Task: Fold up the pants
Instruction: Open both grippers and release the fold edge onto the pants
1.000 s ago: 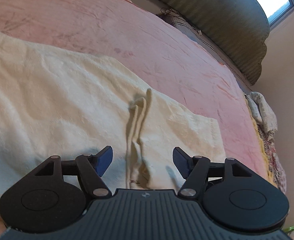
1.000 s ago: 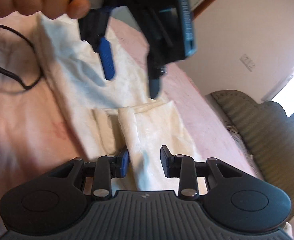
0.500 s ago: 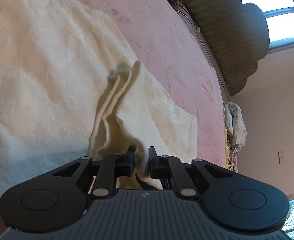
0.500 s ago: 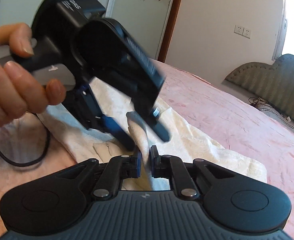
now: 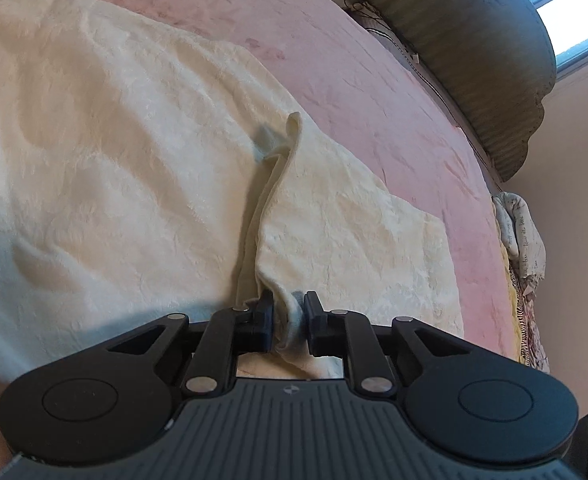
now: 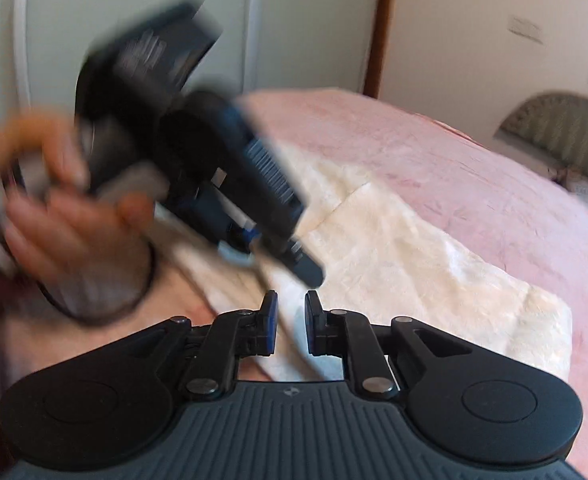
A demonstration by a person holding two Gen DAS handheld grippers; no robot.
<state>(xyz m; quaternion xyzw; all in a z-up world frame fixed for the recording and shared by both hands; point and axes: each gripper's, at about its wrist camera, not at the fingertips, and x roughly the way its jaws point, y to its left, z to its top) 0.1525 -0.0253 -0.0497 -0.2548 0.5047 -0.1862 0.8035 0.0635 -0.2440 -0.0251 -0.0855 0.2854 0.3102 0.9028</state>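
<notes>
On bed (image 5: 373,80): cream pants (image 5: 114,140) spread flat. Left gripper (image 5: 288,322) clamped on raised fabric ridge, jaws just eased slightly. Right gripper (image 6: 290,326) pinches pants edge, jaws likewise eased; view blurred.

in the right wrist view the left gripper (image 6: 294,256) and the hand (image 6: 66,220) holding it at the left of the frame are smeared by motion blur, and the pants (image 5: 114,140) are cut off by the left edge.
</notes>
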